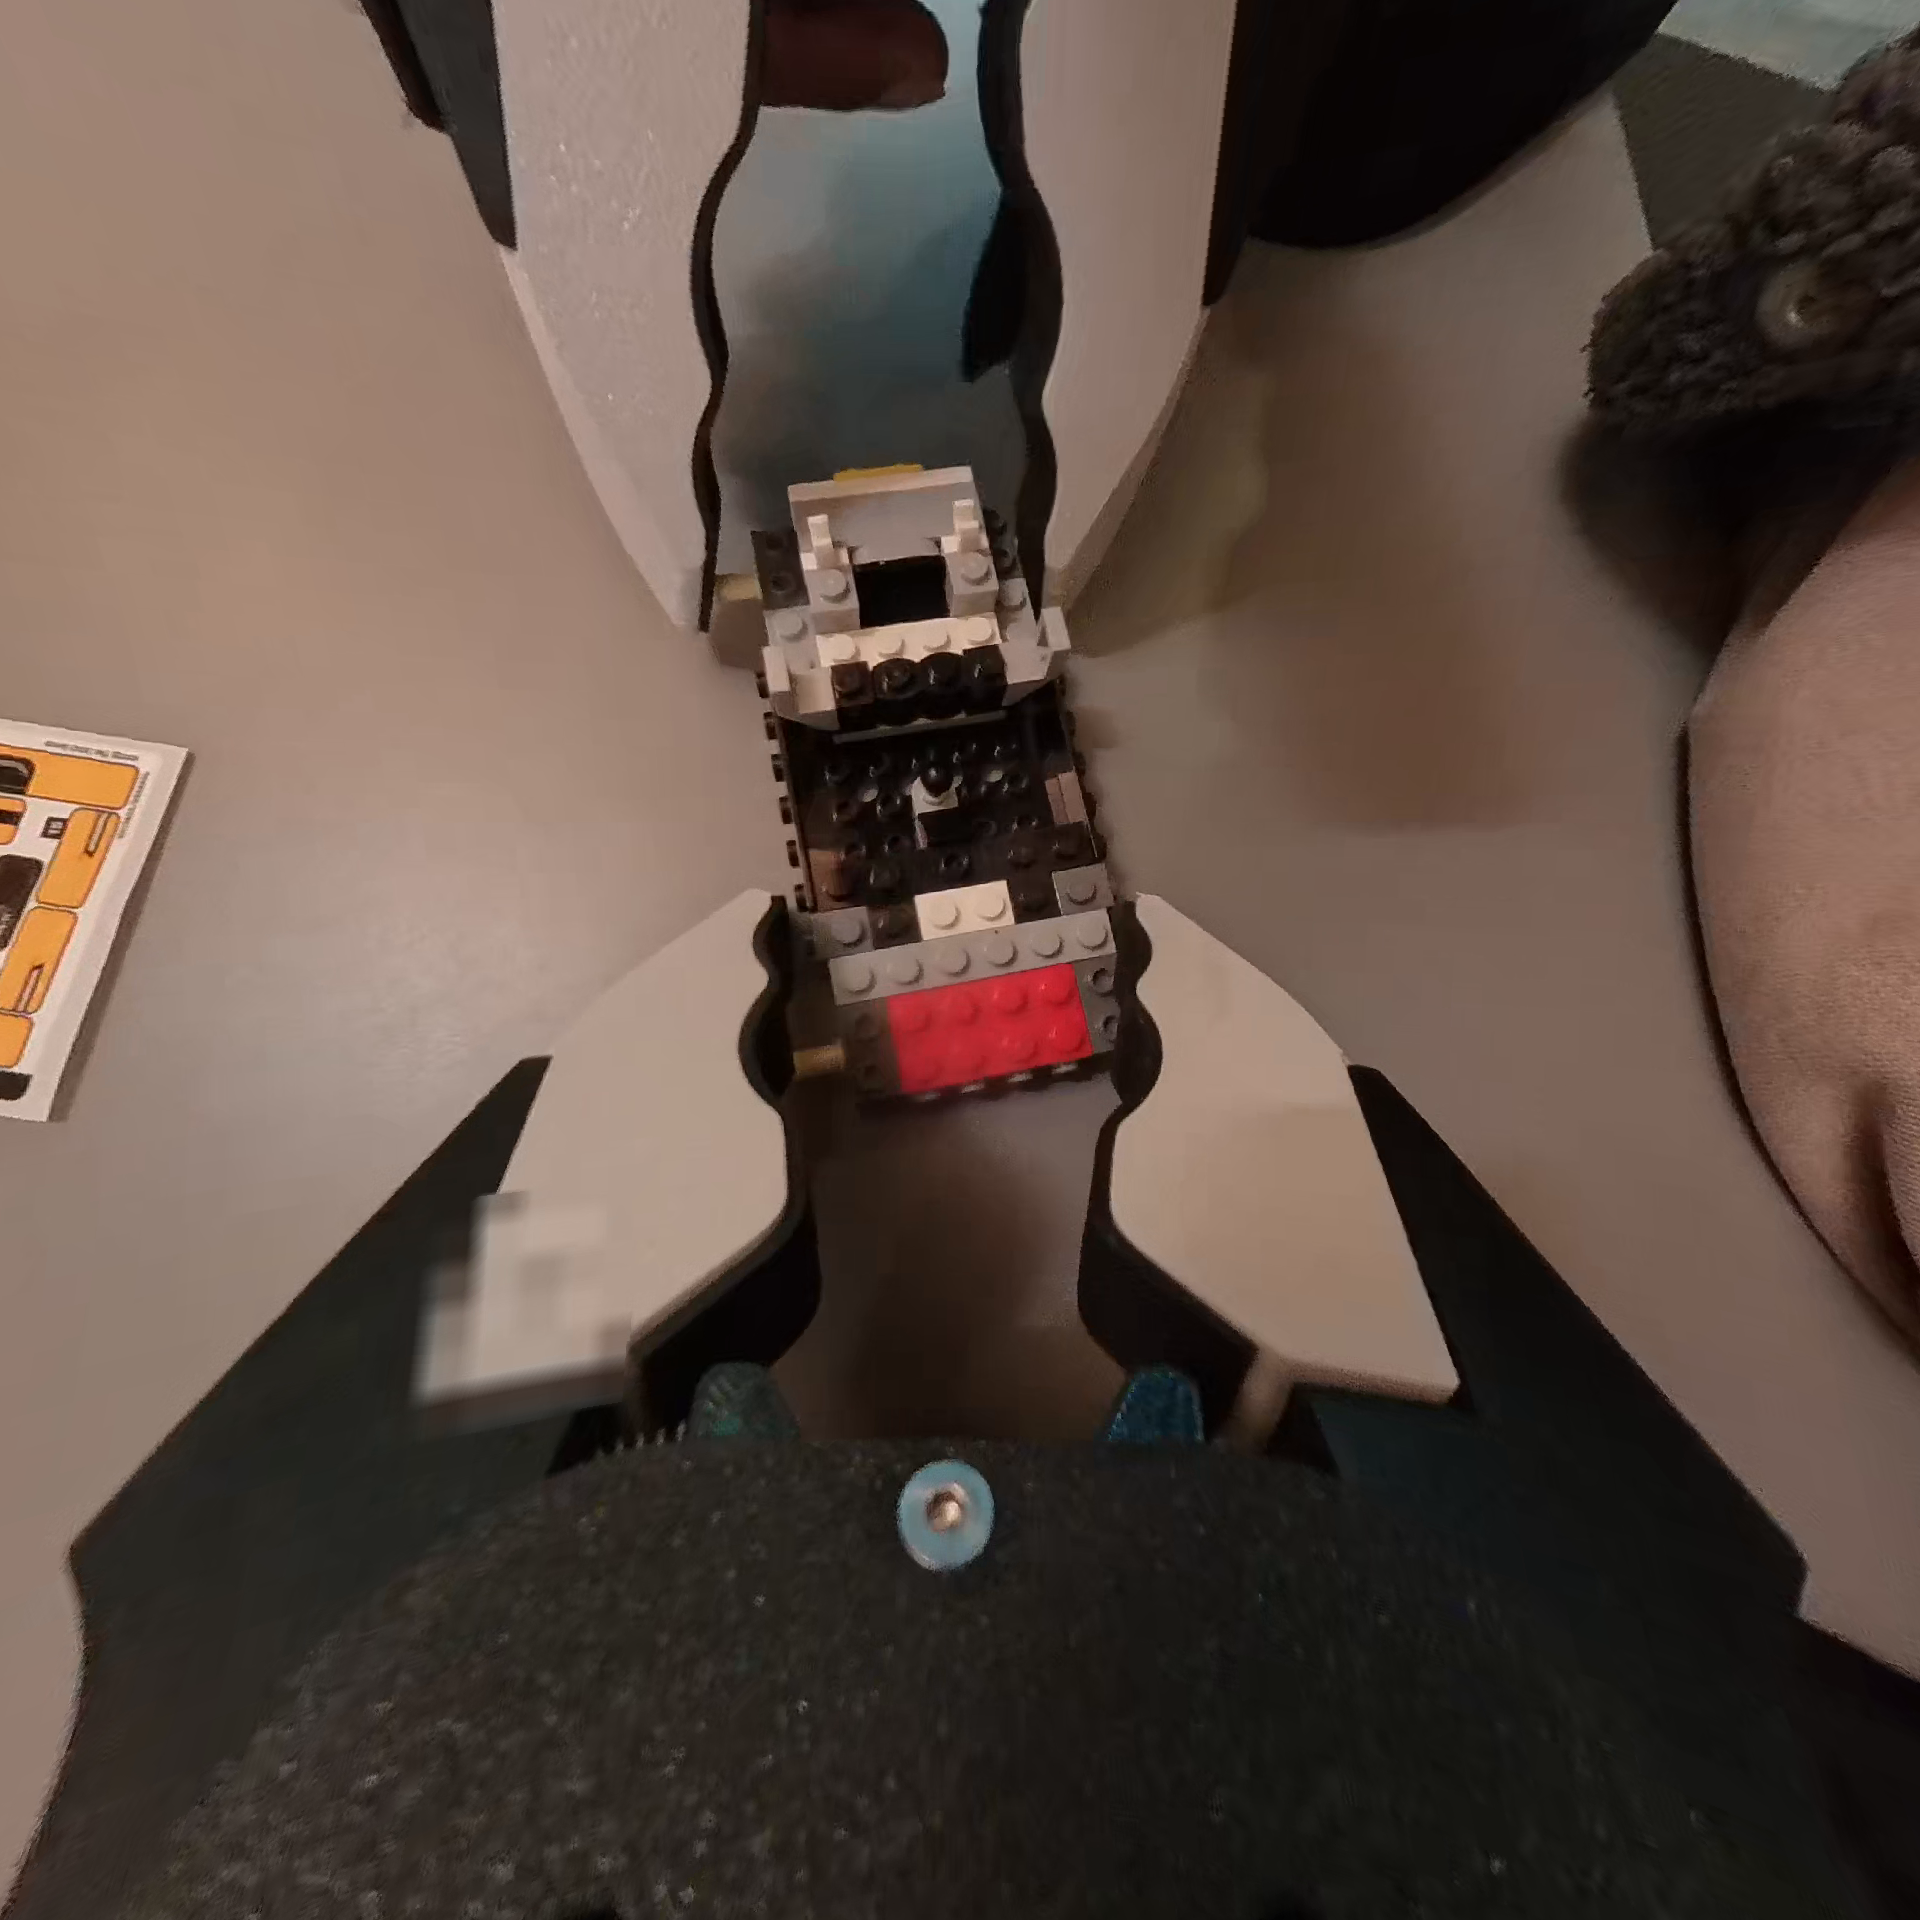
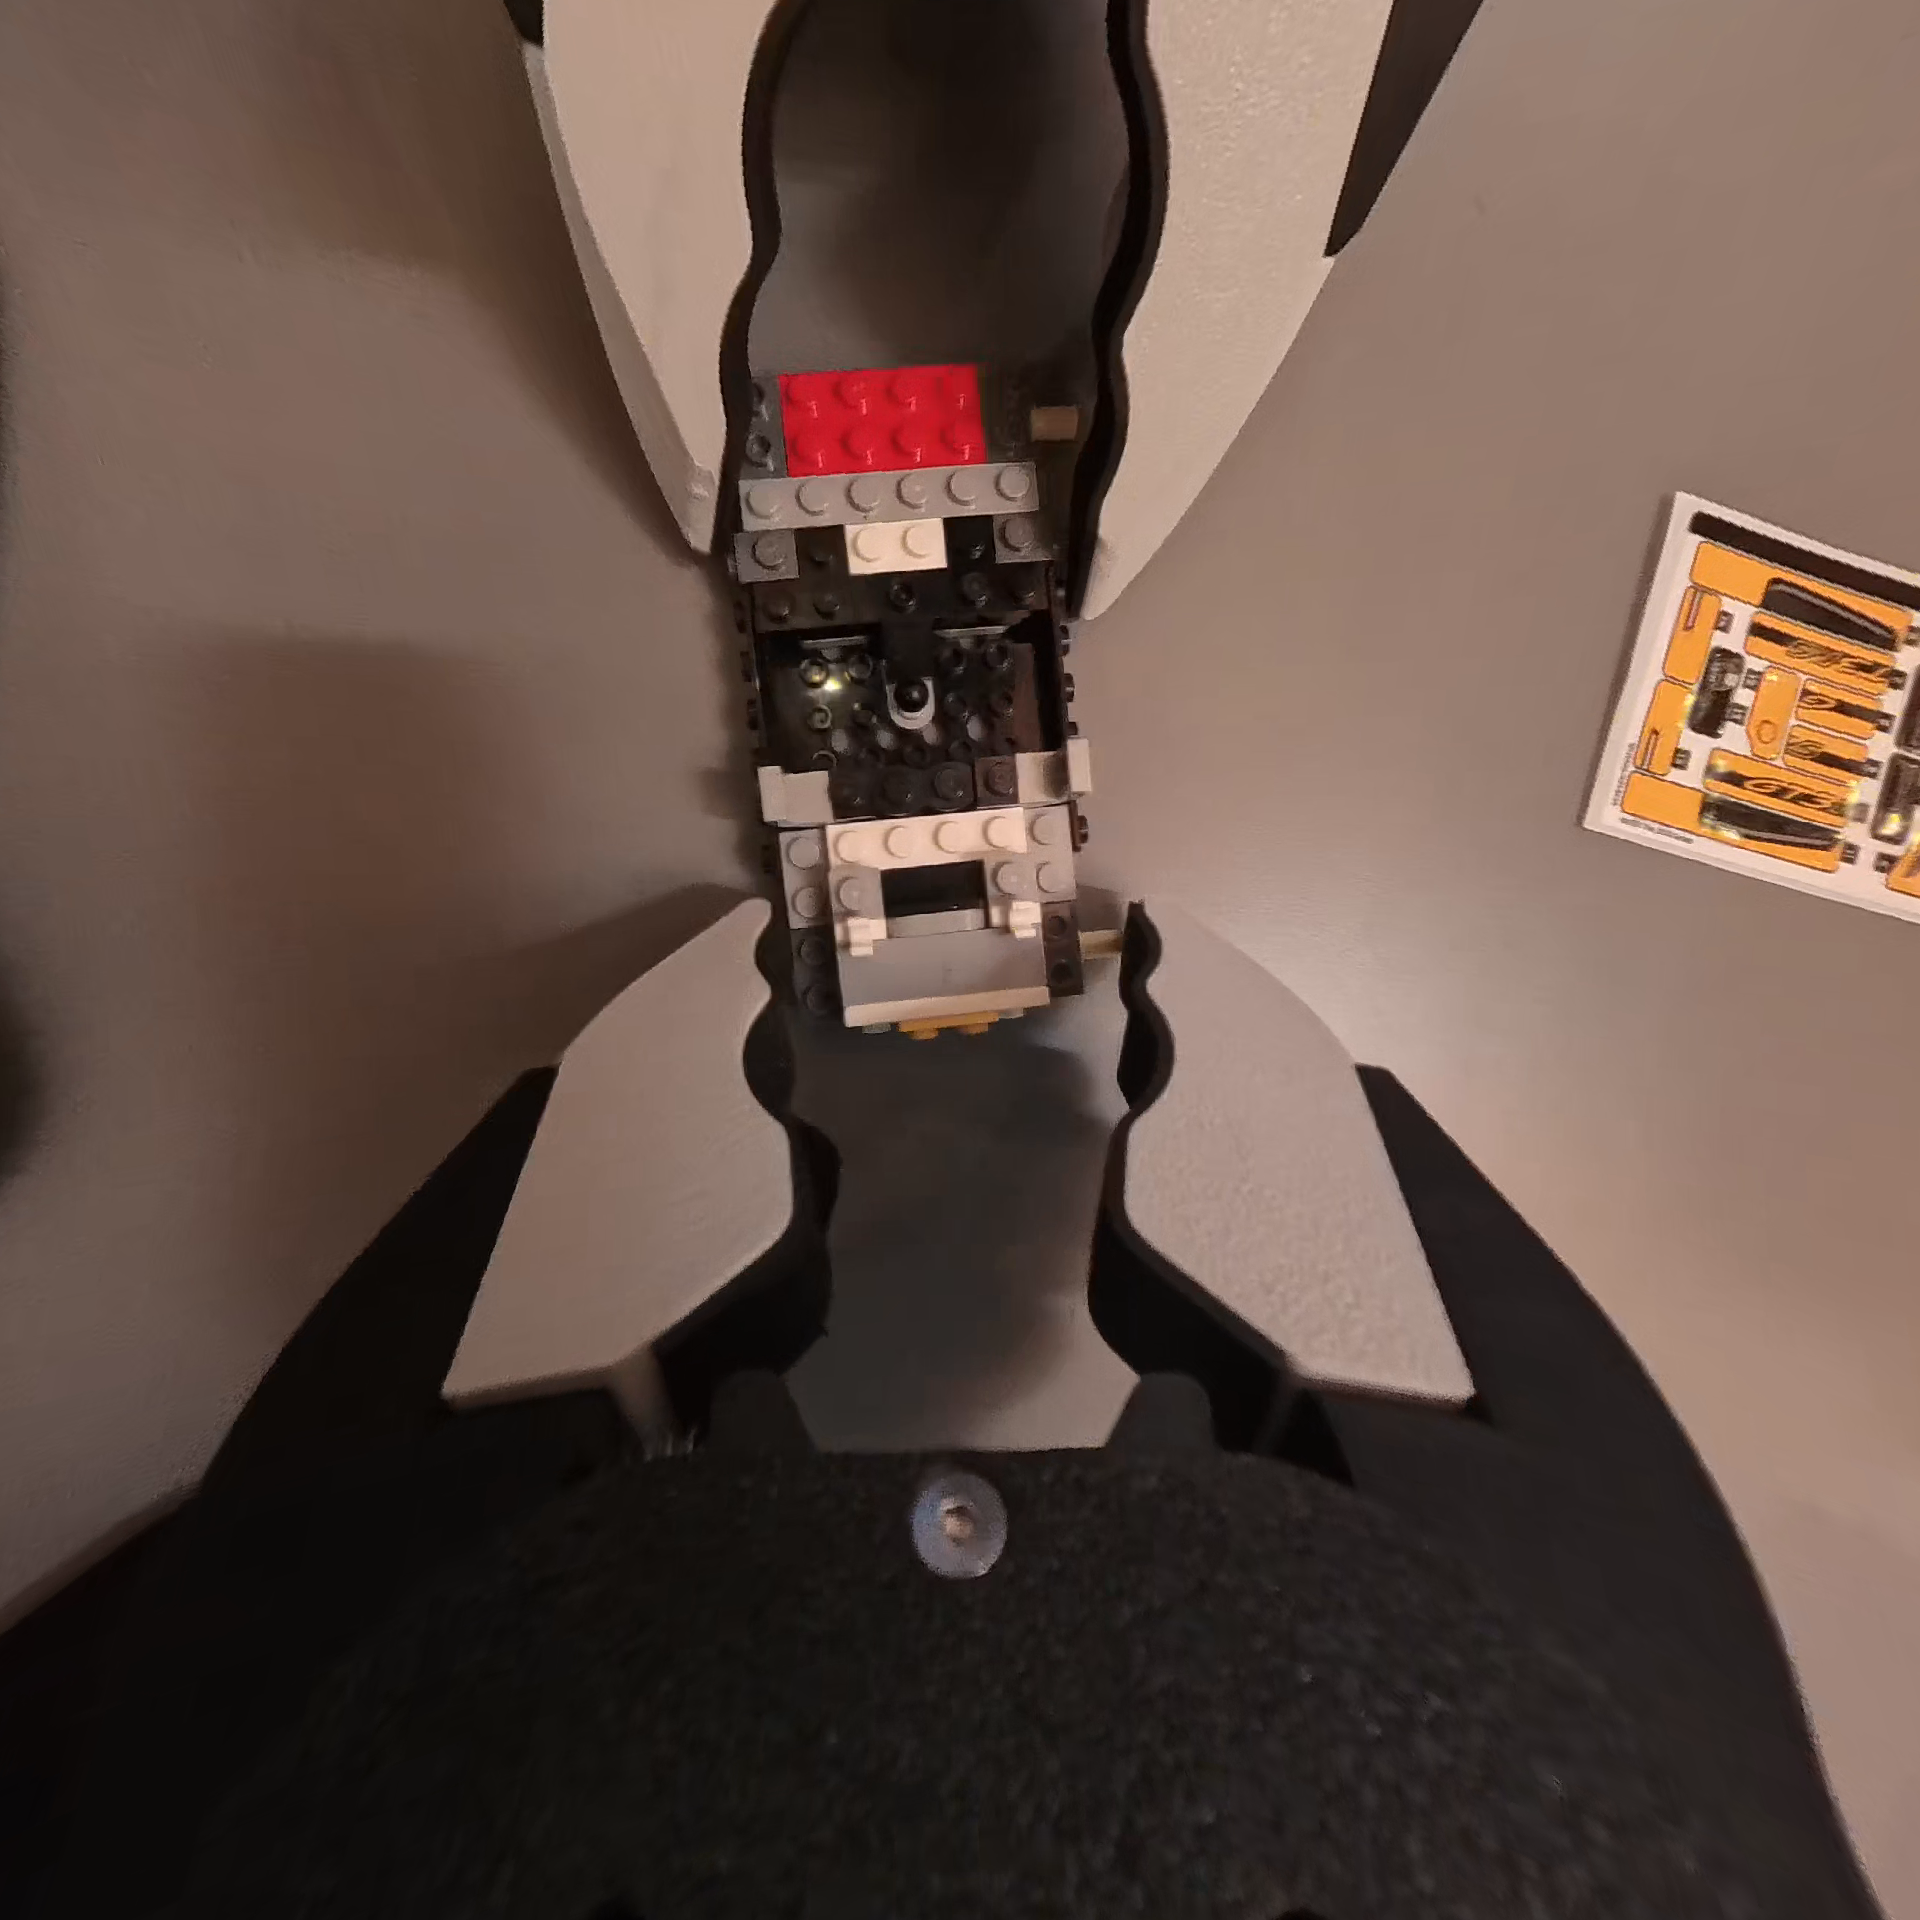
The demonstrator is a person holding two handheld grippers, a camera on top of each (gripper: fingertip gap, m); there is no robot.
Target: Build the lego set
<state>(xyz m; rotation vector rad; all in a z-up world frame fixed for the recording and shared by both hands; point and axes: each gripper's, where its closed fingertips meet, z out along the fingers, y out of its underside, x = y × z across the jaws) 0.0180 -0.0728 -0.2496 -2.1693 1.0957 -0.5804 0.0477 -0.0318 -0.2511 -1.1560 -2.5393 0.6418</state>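
Lego car body [image 1: 940, 790] lies flat on the grey table [image 1: 364, 468], held from both ends between the two grippers that face each other. It is a long, narrow build, mostly black with studs showing in the open middle, where a small grey lever piece stands. One end carries a red plate [image 1: 992, 1023] behind a row of light grey studs and a small white piece; the left gripper [image 1: 945, 997] is clamped on the sides of this end. The other end is grey and white with a square dark opening and a bit of yellow under its edge; the right gripper [image 2: 945, 977] is closed around that end. A sticker sheet [image 2: 1766, 707] with orange shapes lies on the table, to the right of the right gripper and to the left of the left one.
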